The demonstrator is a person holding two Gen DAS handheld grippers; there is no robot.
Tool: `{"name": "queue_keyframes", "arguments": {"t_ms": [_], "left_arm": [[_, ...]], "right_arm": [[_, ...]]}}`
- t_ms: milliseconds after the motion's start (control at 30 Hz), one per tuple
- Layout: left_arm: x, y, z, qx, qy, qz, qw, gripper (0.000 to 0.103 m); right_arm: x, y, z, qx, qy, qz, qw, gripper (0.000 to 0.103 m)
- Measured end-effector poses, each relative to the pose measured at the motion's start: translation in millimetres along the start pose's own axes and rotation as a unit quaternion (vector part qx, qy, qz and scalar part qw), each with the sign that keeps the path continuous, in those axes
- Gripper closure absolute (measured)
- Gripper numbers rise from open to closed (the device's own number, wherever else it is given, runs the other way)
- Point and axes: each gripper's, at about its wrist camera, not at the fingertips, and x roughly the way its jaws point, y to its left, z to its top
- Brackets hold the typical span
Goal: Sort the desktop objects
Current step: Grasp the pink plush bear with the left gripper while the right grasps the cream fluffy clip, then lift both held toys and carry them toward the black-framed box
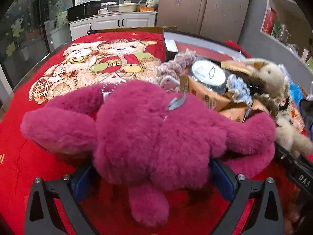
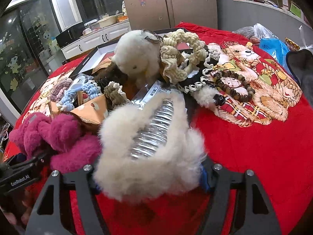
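Note:
My left gripper is shut on a magenta plush toy, held over the red blanket; the toy also shows in the right wrist view. My right gripper is shut on a cream fluffy plush that lies over a clear ribbed packet. Behind lies a pile: a white plush keychain, a cream scrunchie, a blue scrunchie, a wooden bead bracelet, orange packets and a round tin.
An open dark box stands behind the pile. Plastic bags lie at the table's far right. The left gripper's frame is at the right view's lower left. Kitchen cabinets and a fridge stand beyond the table.

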Motion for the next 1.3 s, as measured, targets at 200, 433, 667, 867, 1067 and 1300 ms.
{"name": "queue_keyframes", "arguments": {"t_ms": [200, 433, 667, 867, 1067, 1300], "left_arm": [[2.0, -4.7, -1.6, 0.006, 0.003, 0.008, 0.9999, 0.0], [-3.7, -3.0, 0.7, 0.01, -0.009, -0.002, 0.9999, 0.022], [-10.2, -1.2, -0.9, 0.014, -0.02, -0.018, 0.9995, 0.04], [-22.1, -4.2, -5.0, 0.031, -0.044, -0.023, 0.9983, 0.045], [-48.5, -5.9, -7.7, 0.048, -0.115, 0.007, 0.9922, 0.047], [-81.4, 1.9, -5.1, 0.044, -0.204, 0.037, 0.9772, 0.047]], "right_arm": [[0.4, -0.4, 0.4, 0.001, 0.0, -0.002, 1.0, 0.035], [-2.3, -3.9, 0.5, 0.01, -0.005, 0.004, 1.0, 0.056], [-14.0, 1.6, -2.4, -0.001, -0.03, 0.016, 0.999, 0.062], [-40.8, 20.9, -9.2, -0.049, -0.091, 0.014, 0.995, 0.062], [-51.6, 25.3, -11.4, -0.056, -0.103, 0.035, 0.992, 0.062], [-64.1, 12.1, -6.8, -0.036, -0.12, 0.041, 0.991, 0.062]]}}
